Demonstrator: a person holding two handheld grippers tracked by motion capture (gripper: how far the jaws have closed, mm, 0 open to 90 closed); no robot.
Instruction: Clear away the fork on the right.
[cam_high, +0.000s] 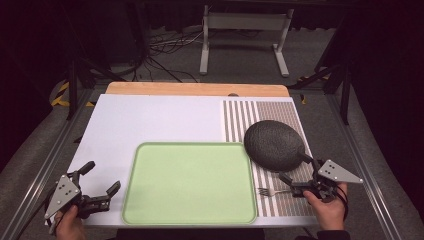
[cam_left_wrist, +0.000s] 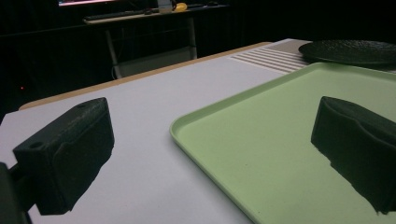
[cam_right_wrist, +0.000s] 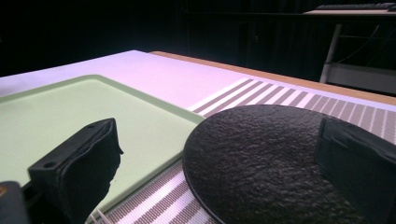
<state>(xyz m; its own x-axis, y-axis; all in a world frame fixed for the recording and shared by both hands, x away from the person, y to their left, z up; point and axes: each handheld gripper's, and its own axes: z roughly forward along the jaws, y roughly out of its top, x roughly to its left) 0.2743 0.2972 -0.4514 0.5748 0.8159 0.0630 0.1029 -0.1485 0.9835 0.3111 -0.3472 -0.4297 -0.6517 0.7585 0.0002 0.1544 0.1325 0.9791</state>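
High view shows the right gripper (cam_high: 296, 176), jaws spread and holding nothing, at the five o'clock corner of the table (cam_high: 150, 120). One jaw nears the rim of the black plate (cam_high: 274, 145), and a metal fork (cam_high: 272, 191) lies just beside the gripper on the striped mat (cam_high: 280, 112). Right gripper view adds the plate's pebbled, matte surface. At seven o'clock the left gripper (cam_high: 104, 177) gapes empty beside the smooth, round-cornered green tray (cam_high: 190, 182).
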